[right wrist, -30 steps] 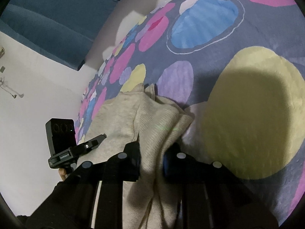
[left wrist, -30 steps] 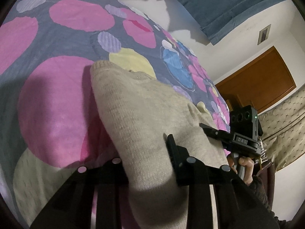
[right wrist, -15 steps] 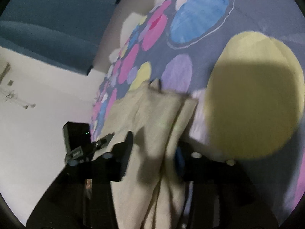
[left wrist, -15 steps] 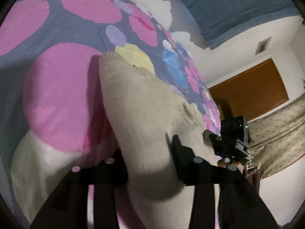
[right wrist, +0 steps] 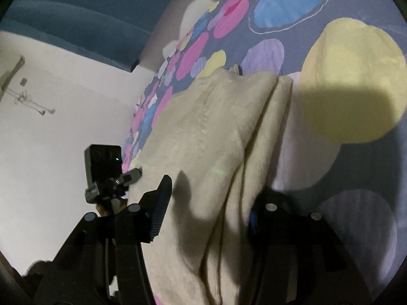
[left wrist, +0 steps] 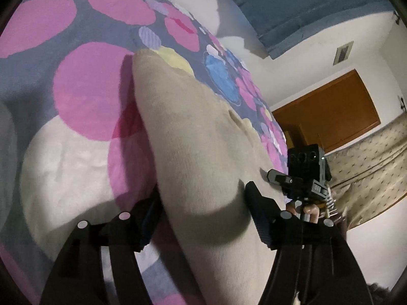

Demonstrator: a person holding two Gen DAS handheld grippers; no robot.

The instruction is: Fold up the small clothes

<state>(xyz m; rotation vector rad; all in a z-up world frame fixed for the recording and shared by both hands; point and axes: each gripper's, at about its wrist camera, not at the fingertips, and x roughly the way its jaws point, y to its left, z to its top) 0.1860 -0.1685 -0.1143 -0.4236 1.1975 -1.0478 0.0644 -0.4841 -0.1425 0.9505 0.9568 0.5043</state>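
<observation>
- Mid-fold on the bed (left wrist: 84, 23): my left gripper (left wrist: 203, 218) and my right gripper (right wrist: 211, 203) each grip one near corner of a beige knitted sweater (left wrist: 193, 137), lifting that edge above the dotted bedspread while the far end appears to rest on it.
- My left fingers (left wrist: 257, 203) stand fairly wide with a thick bunch of knit filling the gap; whether they actually pinch it or merely cradle it, I judge a grip from the way the cloth drapes over them.
- My right fingers (right wrist: 160, 203) bracket a wad of the same garment, where two or three layers hang in long creases, so one side looks already turned in.
- By my reckoning the fold is about halfway: the raised edge has yet to be carried over to the far hem, laid down and smoothed.
- The sweater is a soft, fine-ribbed knit, pale oatmeal, limp and heavy enough to sag between my two holds; a small label or collar detail shows at its far edge, too small to read.
- The bedspread is plush grey fleece printed with large pink, yellow, blue and lilac circles.
</observation>
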